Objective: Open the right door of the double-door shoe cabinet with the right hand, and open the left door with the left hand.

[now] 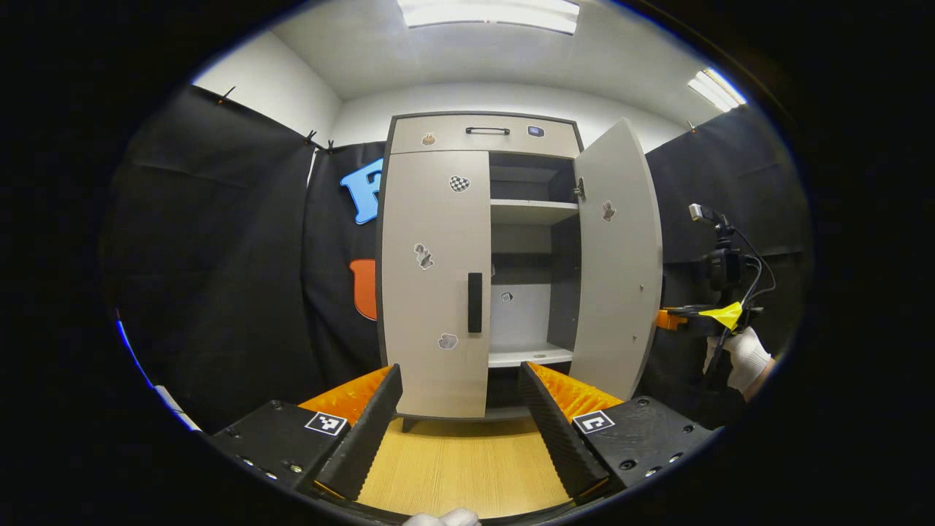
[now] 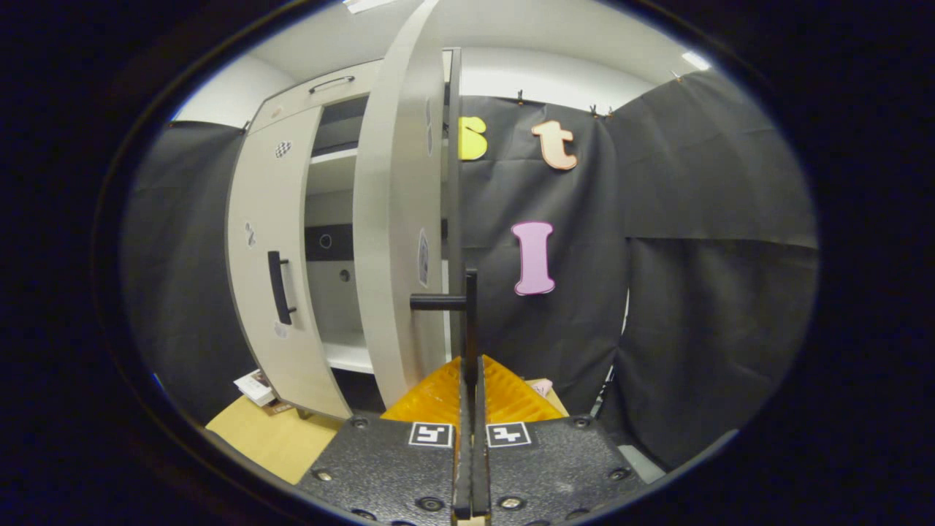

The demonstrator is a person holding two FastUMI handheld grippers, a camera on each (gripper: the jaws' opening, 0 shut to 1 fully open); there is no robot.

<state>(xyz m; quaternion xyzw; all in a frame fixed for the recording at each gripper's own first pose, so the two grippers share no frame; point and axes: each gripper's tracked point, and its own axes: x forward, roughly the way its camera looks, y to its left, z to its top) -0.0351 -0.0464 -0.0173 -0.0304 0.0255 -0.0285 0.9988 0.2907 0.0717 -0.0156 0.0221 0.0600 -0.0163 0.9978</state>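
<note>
At the middle of the left gripper view stands the tall shoe cabinet (image 1: 478, 263). Its right door (image 1: 617, 263) swings open; the left door (image 1: 434, 281) is closed. The left gripper (image 1: 460, 416) is wide apart. The right gripper (image 2: 471, 380) squeezes the right door's handle (image 2: 470, 321), which stands straight up.

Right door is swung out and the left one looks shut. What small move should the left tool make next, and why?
Probably ease the left tool straight forward toward the left door's handle. The right door already stands open with the right tool clamped on its handle, while the left door is closed. The left tool is open, short of the cabinet, so its handle is not yet between the fingers.
</note>
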